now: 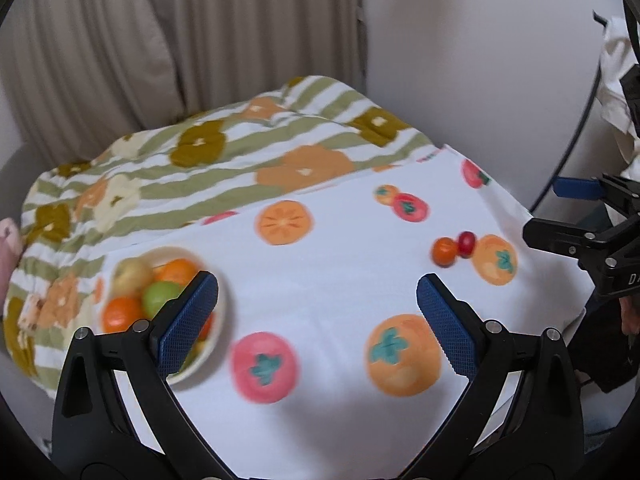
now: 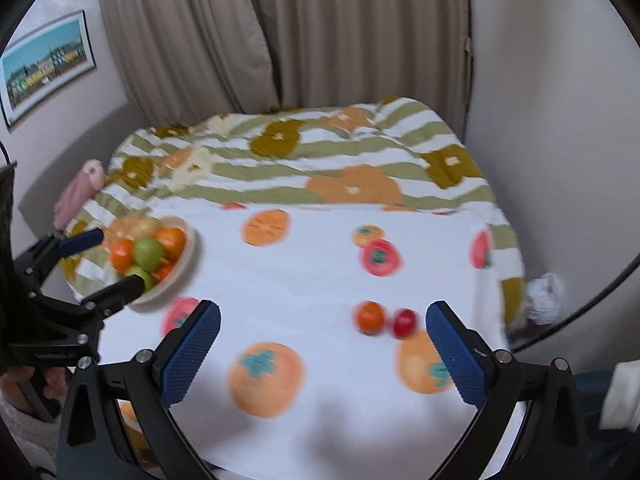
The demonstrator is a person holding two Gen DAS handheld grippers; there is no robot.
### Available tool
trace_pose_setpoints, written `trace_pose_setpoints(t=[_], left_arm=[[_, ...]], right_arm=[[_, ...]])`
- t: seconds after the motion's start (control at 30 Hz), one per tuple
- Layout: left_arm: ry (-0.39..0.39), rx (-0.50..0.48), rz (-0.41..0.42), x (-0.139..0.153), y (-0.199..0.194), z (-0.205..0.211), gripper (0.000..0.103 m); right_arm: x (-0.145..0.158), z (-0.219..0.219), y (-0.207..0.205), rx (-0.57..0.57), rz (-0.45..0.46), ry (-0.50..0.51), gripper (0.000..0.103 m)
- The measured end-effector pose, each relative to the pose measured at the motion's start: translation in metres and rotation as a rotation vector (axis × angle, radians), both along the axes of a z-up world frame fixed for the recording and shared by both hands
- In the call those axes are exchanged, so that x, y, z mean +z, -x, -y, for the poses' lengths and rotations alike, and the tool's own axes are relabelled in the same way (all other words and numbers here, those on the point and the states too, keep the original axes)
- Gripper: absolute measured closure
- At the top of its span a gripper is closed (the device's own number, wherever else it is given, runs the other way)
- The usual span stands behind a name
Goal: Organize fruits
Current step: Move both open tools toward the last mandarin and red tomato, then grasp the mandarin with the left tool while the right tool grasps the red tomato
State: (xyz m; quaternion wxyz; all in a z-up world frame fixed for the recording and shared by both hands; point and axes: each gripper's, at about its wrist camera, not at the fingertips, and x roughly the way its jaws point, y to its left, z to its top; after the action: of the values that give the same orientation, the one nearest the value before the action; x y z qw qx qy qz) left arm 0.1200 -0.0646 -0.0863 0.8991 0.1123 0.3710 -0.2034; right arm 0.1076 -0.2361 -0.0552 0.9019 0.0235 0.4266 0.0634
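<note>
A cream bowl (image 1: 218,322) (image 2: 188,264) holds several orange, green and yellow fruits (image 1: 162,294) (image 2: 147,251) at the left of a white fruit-print cloth (image 1: 320,280) (image 2: 312,288). A small orange fruit (image 1: 445,251) (image 2: 371,316) and a small red fruit (image 1: 466,242) (image 2: 405,322) lie together on the cloth at the right. My left gripper (image 1: 316,320) (image 2: 110,258) is open and empty, its left finger over the bowl. My right gripper (image 2: 323,354) (image 1: 560,212) is open and empty, just short of the two loose fruits.
The cloth lies on a bed with a green-striped floral quilt (image 1: 200,152) (image 2: 320,152). Beige curtains (image 2: 280,40) and walls stand behind. A pink plush toy (image 2: 80,192) lies at the bed's left, crumpled white fabric (image 2: 544,296) at its right edge.
</note>
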Motion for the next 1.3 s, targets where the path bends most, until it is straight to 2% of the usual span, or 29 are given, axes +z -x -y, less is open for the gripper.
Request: trace_pose_setpoints(t=[0.13,0.3,0.5,0.67,0.77,0.87,1.0,1.1,1.27,1.3], left_arm=[[-0.009,-0.075,-0.026,-0.021,-0.007,0.033,0.0],[-0.059,-0.187,-0.05,-0.052,-0.02,0.073,0.0],[-0.141,-0.327,-0.067,-0.084,-0.031,0.112,0.0],[-0.203,-0.428,-0.077,-0.103,-0.038,0.139,0.007],[-0.212,-0.461,-0.088,-0.112,-0.04,0.148,0.017],[-0.216,-0.485,-0.088,-0.119,-0.042,0.156,0.022],[-0.222,-0.507,-0.088,-0.124,-0.044,0.165,0.03],[-0.223,-0.514,-0.101,-0.129,-0.048,0.17,0.039],[-0.197,-0.521,-0.12,-0.129,-0.052,0.171,0.049],[-0.191,-0.525,-0.126,-0.13,-0.053,0.171,0.054]], right_arm=[[-0.019,0.029,-0.004,0.005,-0.031,0.02,0.0],[-0.052,0.059,-0.016,0.029,-0.086,0.047,0.0],[-0.078,0.075,-0.024,0.08,-0.099,0.078,0.0],[-0.087,0.076,-0.032,0.149,-0.073,0.127,0.001],[-0.092,0.068,-0.035,0.214,-0.05,0.184,0.001],[-0.1,0.06,-0.04,0.277,-0.049,0.224,0.011],[-0.111,0.058,-0.046,0.338,-0.077,0.199,0.025],[-0.117,0.057,-0.05,0.367,-0.091,0.201,0.028],[-0.123,0.057,-0.056,0.398,-0.114,0.19,0.036],[-0.123,0.057,-0.057,0.404,-0.114,0.186,0.037]])
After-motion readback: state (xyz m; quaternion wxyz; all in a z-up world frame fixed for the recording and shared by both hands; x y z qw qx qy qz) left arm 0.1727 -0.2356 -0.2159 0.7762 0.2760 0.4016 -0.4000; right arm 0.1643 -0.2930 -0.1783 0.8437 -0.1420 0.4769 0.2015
